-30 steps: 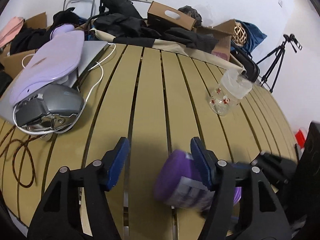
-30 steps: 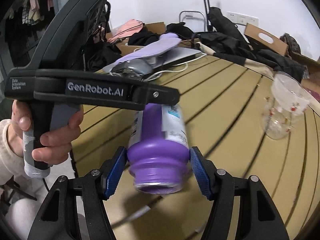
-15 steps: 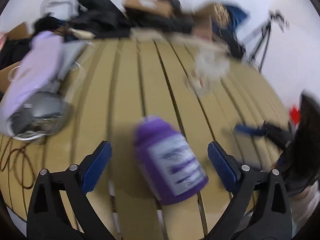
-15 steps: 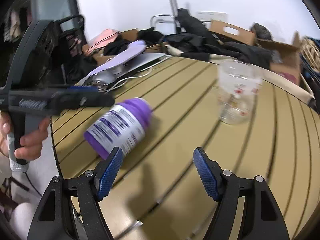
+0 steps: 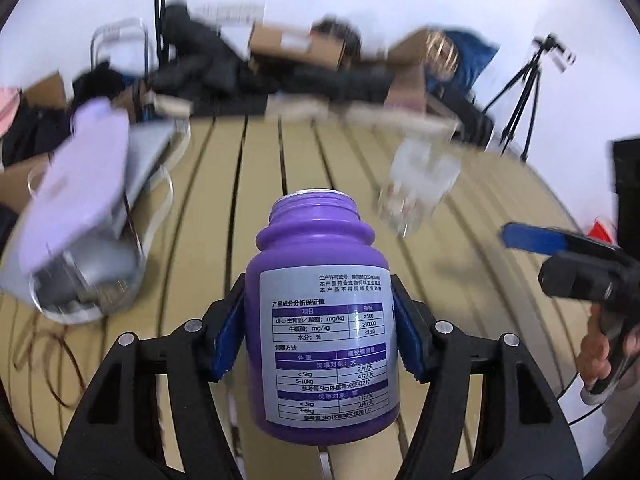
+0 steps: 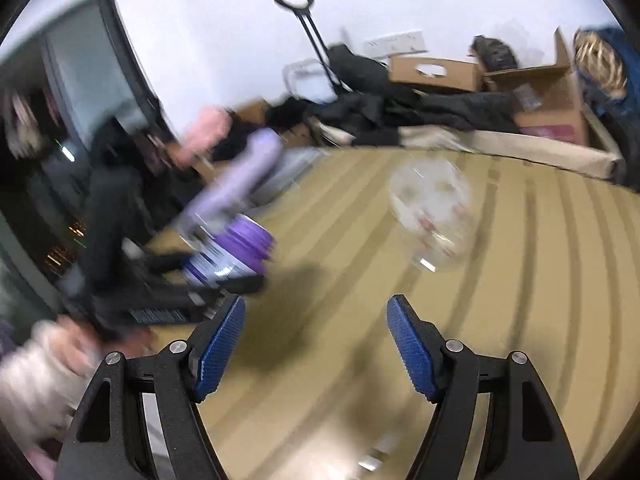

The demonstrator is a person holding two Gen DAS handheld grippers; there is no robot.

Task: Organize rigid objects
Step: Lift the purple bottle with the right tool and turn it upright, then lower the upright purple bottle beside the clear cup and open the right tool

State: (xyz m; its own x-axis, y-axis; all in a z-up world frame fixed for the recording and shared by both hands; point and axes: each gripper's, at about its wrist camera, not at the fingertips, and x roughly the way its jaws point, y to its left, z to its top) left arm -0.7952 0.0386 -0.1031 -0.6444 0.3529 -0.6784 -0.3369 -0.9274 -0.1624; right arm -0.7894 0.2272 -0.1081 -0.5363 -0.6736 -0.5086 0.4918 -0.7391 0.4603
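Note:
A purple bottle (image 5: 324, 320) with a white label and no cap sits between the blue pads of my left gripper (image 5: 320, 340), which is shut on its body and holds it upright over the slatted table (image 5: 208, 280). The right wrist view shows the same bottle (image 6: 232, 252), blurred, held at the left. My right gripper (image 6: 316, 344) is open and empty above the table. A clear glass jar (image 5: 420, 184) with red marks stands beyond the bottle to the right; it also shows in the right wrist view (image 6: 436, 216).
A lilac case (image 5: 80, 184) and a grey mouse (image 5: 88, 280) with white cable lie at the table's left. Dark clothes and cardboard boxes (image 5: 288, 48) pile along the far edge. A tripod (image 5: 524, 92) stands at the right. My right gripper's finger (image 5: 536, 238) reaches in from the right.
My right gripper let go of the purple bottle and drew back open. My left gripper closed on the bottle and holds it upright.

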